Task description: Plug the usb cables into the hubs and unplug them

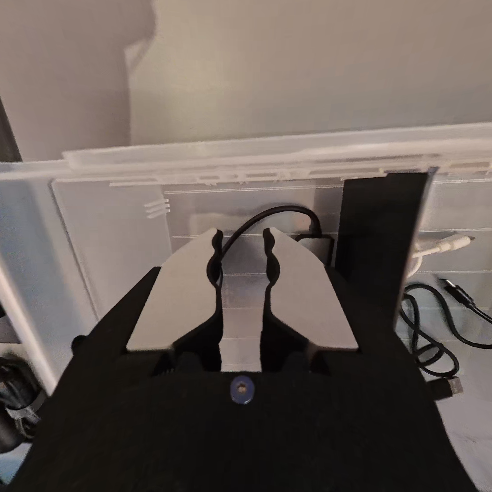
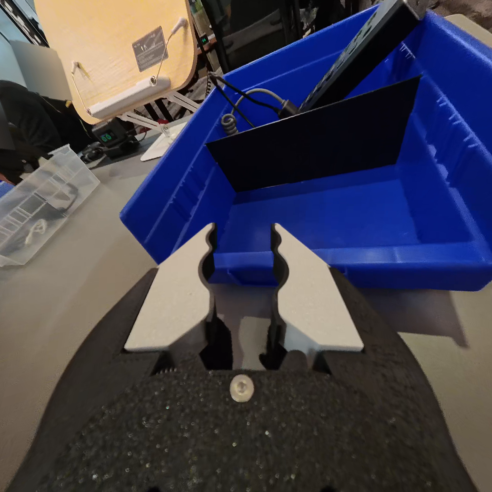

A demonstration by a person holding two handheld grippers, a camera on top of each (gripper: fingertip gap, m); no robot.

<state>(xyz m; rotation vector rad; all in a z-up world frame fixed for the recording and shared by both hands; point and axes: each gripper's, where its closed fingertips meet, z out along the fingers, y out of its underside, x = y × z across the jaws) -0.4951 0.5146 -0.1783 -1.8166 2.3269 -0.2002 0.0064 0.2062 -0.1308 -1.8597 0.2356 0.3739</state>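
Note:
In the left wrist view my left gripper (image 1: pixel 242 234) is open and empty inside a clear plastic bin (image 1: pixel 239 162). A grey hub (image 1: pixel 316 246) with a black cable (image 1: pixel 266 214) arching from it lies just beyond the right finger, partly hidden by it. A black divider (image 1: pixel 378 239) stands to its right. Past the divider lie a white cable (image 1: pixel 442 243) and loose black USB cables (image 1: pixel 458 300). In the right wrist view my right gripper (image 2: pixel 243 229) is open and empty at the near rim of a blue bin (image 2: pixel 399 255). A long black hub (image 2: pixel 364 53) leans in the bin's far part.
A black divider (image 2: pixel 314 143) splits the blue bin; behind it lie a grey cable with a black plug (image 2: pixel 286 105) and a coiled cable (image 2: pixel 228 122). A clear bin (image 2: pixel 45 202) sits left on the grey table (image 2: pixel 66 306). A person in black (image 2: pixel 24 127) is at far left. My right fingertips sit around 60 centimetres from my left ones. The long black hub (image 2: pixel 364 53) lies around 15 centimetres away from my right fingertips.

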